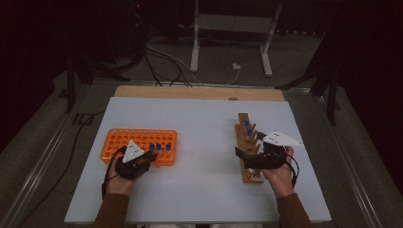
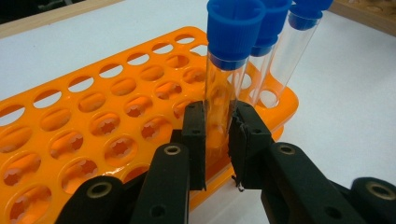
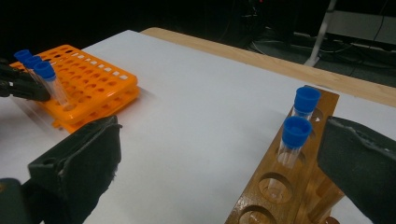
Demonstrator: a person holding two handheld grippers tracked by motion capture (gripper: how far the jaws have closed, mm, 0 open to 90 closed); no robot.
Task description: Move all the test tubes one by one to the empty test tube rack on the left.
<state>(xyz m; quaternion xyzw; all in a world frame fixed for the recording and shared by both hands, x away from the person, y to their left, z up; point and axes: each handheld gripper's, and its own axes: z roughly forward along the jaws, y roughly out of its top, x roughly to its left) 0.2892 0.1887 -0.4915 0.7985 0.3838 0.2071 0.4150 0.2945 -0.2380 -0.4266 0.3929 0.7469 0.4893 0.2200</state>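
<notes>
My left gripper (image 2: 218, 140) clenches a clear blue-capped test tube (image 2: 228, 84) sinking into the orange plastic rack (image 2: 93, 121); a tilt could jam it against the hole's rim. My right gripper (image 3: 219, 163) gapes empty beside the wooden rack (image 3: 280, 196).

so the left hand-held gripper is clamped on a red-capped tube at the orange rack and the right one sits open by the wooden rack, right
Not quite: the cap is blue, not red. The left gripper view shows the left hand-held gripper clamped on a clear tube with a blue cap at the orange rack. The right hand-held gripper does sit open by the wooden rack.
</notes>
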